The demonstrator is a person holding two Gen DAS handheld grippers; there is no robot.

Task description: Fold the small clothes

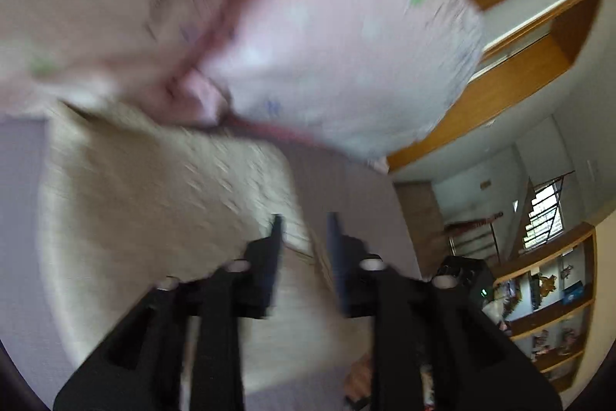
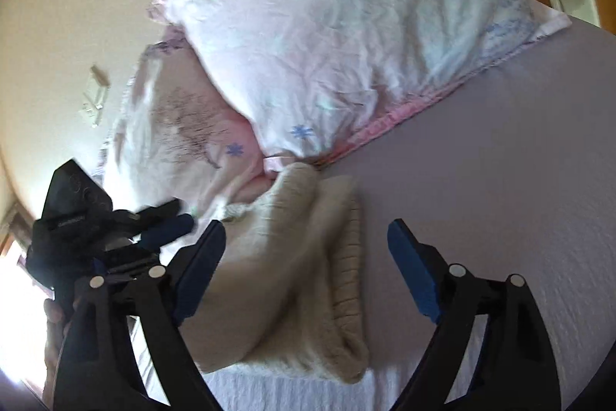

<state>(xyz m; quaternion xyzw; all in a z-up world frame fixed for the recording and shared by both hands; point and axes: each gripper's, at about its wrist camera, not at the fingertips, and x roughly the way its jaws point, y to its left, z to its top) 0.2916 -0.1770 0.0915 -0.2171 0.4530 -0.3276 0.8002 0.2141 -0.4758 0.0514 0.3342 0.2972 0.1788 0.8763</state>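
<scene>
A cream knitted garment [image 2: 292,268] lies folded in a thick bundle on the lilac bed sheet [image 2: 500,160], its far end touching the pillows. My right gripper [image 2: 306,257] is open wide, its blue pads on either side of the bundle and just above it. My left gripper [image 1: 304,237] shows in its own blurred view over the same garment [image 1: 154,199], its jaws a narrow gap apart with nothing between them. The left gripper also shows in the right wrist view [image 2: 169,222], at the garment's left edge.
Two floral pillows [image 2: 346,37] lie against the wall at the head of the bed. A wooden bed frame [image 1: 512,83] and a shelf unit [image 1: 550,299] with small items stand to the right in the left wrist view.
</scene>
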